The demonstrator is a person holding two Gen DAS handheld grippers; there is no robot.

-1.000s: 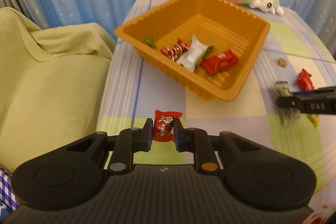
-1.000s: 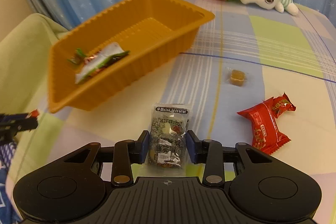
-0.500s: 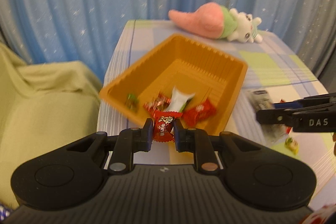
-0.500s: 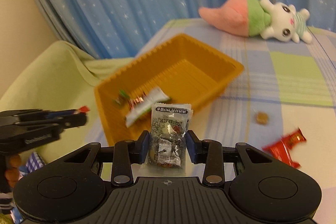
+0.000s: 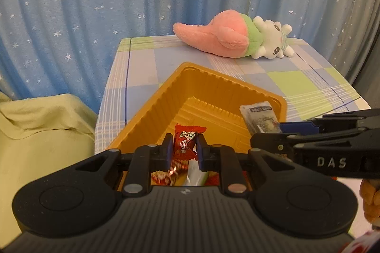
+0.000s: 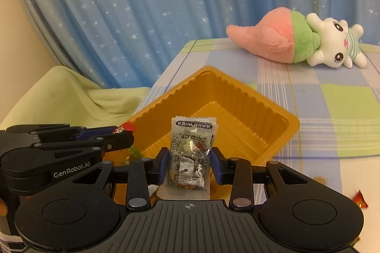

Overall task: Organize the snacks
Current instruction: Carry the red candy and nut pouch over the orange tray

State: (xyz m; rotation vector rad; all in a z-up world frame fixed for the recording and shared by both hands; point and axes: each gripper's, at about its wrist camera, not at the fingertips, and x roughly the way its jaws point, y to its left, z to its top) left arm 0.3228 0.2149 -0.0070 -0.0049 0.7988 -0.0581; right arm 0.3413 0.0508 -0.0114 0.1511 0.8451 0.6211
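Note:
My left gripper (image 5: pixel 182 149) is shut on a small red candy (image 5: pixel 186 142) and holds it above the near end of the orange tray (image 5: pixel 213 91). My right gripper (image 6: pixel 190 164) is shut on a clear snack packet (image 6: pixel 191 153), also held over the tray (image 6: pixel 261 110). The right gripper and its packet (image 5: pixel 260 121) show at the right of the left wrist view. The left gripper with the red candy (image 6: pixel 124 127) shows at the left of the right wrist view. Several wrapped snacks (image 5: pixel 171 175) lie in the tray under the left fingers.
A pink and white plush toy (image 5: pixel 235 40) lies at the far end of the checked table (image 5: pixel 296 79). A green cushion (image 5: pixel 45 124) sits left of the table. A red wrapper (image 6: pixel 359 198) and a small brown candy (image 6: pixel 319 179) lie on the table at right. A blue star curtain hangs behind.
Both grippers rose from the table with their snacks and moved over the orange tray. They now sit close side by side above it.

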